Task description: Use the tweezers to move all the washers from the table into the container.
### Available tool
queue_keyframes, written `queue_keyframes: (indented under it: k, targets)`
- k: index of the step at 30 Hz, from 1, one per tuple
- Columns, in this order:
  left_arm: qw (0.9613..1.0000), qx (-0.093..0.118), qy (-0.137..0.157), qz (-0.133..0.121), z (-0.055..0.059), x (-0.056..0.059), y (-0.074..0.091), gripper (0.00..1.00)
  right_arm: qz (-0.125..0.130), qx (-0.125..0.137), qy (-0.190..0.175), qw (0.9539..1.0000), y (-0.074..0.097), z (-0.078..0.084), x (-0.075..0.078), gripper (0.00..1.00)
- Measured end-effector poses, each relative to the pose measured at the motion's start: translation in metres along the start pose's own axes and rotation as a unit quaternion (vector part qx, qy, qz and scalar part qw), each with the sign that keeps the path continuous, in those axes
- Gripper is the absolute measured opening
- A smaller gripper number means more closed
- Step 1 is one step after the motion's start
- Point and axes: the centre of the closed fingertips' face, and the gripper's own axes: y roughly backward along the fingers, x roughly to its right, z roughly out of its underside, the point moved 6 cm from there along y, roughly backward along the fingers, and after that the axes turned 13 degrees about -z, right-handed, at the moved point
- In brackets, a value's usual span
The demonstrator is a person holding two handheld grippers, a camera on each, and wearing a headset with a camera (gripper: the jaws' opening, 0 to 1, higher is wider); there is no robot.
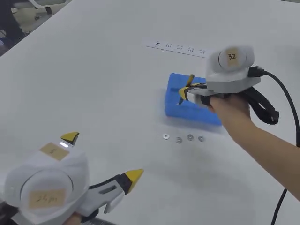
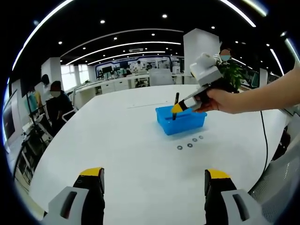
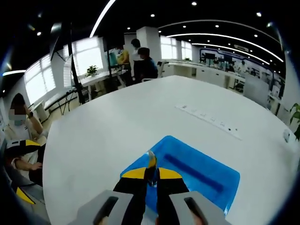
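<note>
**Tweezers (image 1: pixel 189 83) poised over the container (image 1: pixel 176 110)**

The right gripper (image 1: pixel 183 93) is clamped on the tweezers, which are pointed tip-down over the container, presumably for a drop. Whether a washer is pinched cannot be told. Four washers (image 1: pixel 183 138) lie on the table (image 1: pixel 93 84) just beside the container. The left gripper (image 1: pixel 102 156) is held wide open, empty, and well apart.

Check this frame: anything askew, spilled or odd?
Nothing stands out. Four washers lie in a row on the table beside the bin; the right tongs hold the tweezers over it.
</note>
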Motion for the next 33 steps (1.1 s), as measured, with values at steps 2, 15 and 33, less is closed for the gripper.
queue_keyframes:
  k: [2, 15, 33]
  targets:
    - [1.0, 0.0, 0.001, 0.0, 0.0, -0.001, -0.001, 0.9, -0.003, 0.001, -0.002, 1.0, 0.0, 0.0, -0.001, 0.03]
    - [1.0, 0.0, 0.001, -0.003, 0.0, -0.001, -0.001, 0.9, -0.007, -0.018, 0.009, 0.9998, 0.0, 0.002, -0.004, 0.04]
    - [1.0, 0.0, 0.001, -0.007, 0.0, -0.001, 0.002, 0.91, 0.001, 0.084, -0.003, 0.9964, 0.056, -0.005, -0.052, 0.03]
